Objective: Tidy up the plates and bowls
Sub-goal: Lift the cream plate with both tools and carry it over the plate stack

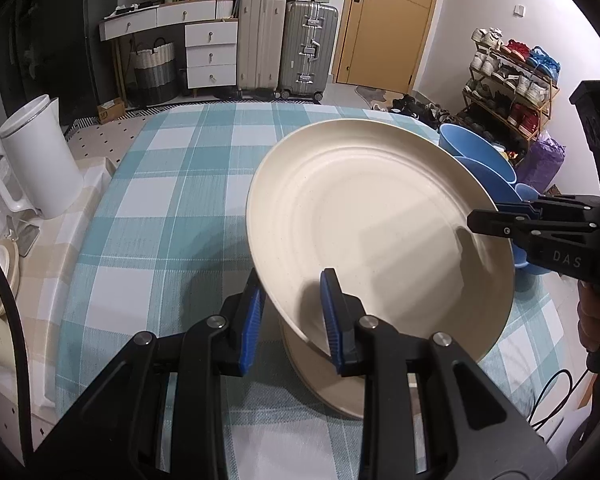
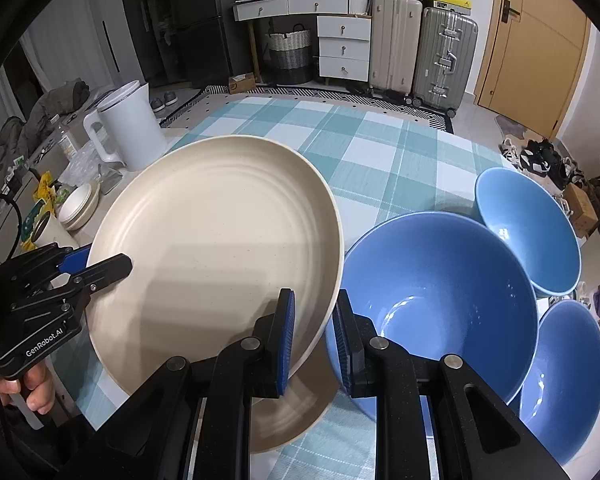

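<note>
Both grippers, left [image 1: 294, 320] and right [image 2: 314, 340], clamp the tilted round cream plate's [image 1: 376, 216] rim; 3 blue bowls [image 2: 440, 292] at 3 o'clock.

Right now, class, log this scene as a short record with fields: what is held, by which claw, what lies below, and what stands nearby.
Held item: cream plate, tilted
Left claw: shut on the plate's rim
Right claw: shut on the opposite rim
Below: second cream plate flat on the checked tablecloth
Nearby: three blue bowls, empty
Far side: white kettle
</note>
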`<state>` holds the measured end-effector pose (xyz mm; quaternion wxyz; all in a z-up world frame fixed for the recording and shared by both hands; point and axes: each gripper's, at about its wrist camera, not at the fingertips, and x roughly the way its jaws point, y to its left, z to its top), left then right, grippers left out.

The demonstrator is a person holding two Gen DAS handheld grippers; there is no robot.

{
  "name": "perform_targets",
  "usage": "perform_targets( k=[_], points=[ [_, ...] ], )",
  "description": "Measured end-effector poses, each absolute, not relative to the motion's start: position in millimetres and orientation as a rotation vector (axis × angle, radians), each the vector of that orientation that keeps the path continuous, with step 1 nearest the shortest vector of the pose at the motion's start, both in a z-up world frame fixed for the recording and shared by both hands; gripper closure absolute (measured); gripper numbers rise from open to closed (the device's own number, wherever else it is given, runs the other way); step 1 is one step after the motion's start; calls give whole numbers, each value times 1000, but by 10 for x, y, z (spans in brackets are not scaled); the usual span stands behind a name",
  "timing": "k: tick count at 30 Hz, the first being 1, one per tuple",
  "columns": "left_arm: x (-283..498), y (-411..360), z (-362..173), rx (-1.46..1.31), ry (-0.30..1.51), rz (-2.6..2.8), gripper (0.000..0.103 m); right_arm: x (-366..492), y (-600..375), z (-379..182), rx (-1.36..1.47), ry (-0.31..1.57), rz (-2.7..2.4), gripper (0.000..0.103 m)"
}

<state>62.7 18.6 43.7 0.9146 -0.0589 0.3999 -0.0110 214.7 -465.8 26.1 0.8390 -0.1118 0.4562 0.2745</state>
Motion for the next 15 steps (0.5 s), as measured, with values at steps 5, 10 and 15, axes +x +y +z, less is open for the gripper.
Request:
perform_targets(
  k=[5,10,15],
  points=[
    [585,206,386,-119,832,-26,79,2063,-4655,193,-228,967,584,83],
    [560,217,351,-114,836,-29,79,2006,-4679,143,-216,970,586,82],
    [558,210,315,-105,844,-39,79,1969,-4707,77,-208,976,583,82]
  ],
)
